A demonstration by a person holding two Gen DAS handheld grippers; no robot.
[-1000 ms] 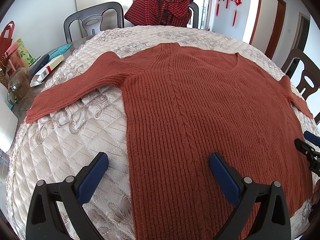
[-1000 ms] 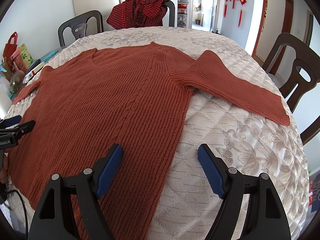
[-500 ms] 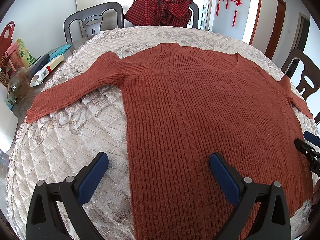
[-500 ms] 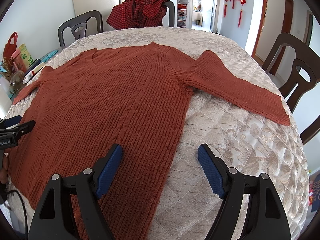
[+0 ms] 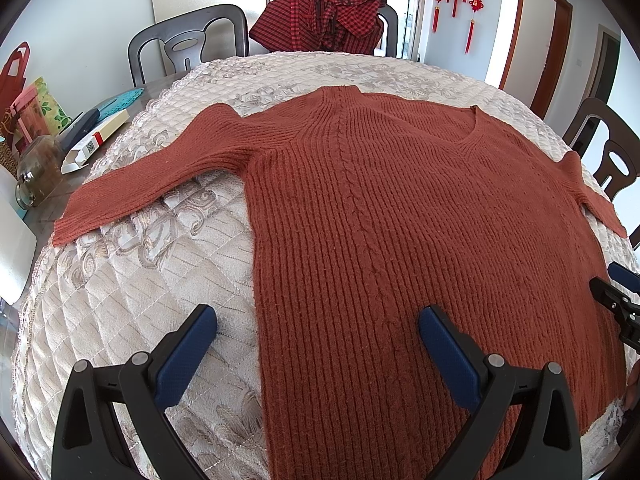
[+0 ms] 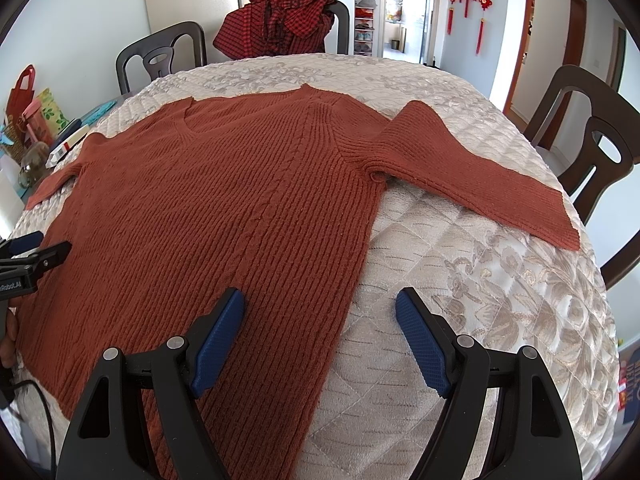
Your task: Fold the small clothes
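Observation:
A rust-red knit sweater (image 5: 400, 216) lies flat on the quilted beige table cover (image 5: 132, 292), both sleeves spread out; it also shows in the right wrist view (image 6: 240, 208). My left gripper (image 5: 318, 340) is open and empty, held just above the sweater's left side edge near the hem. My right gripper (image 6: 320, 330) is open and empty above the sweater's right side edge. The left sleeve (image 5: 148, 184) and the right sleeve (image 6: 480, 180) lie stretched outward. Each gripper's tips show at the edge of the other's view.
A red checked garment (image 5: 320, 20) hangs over a far chair. Dark chairs (image 6: 592, 152) stand around the table. A glass jar (image 5: 36, 172), a small box (image 5: 96, 140) and bags (image 5: 20, 96) sit at the left edge.

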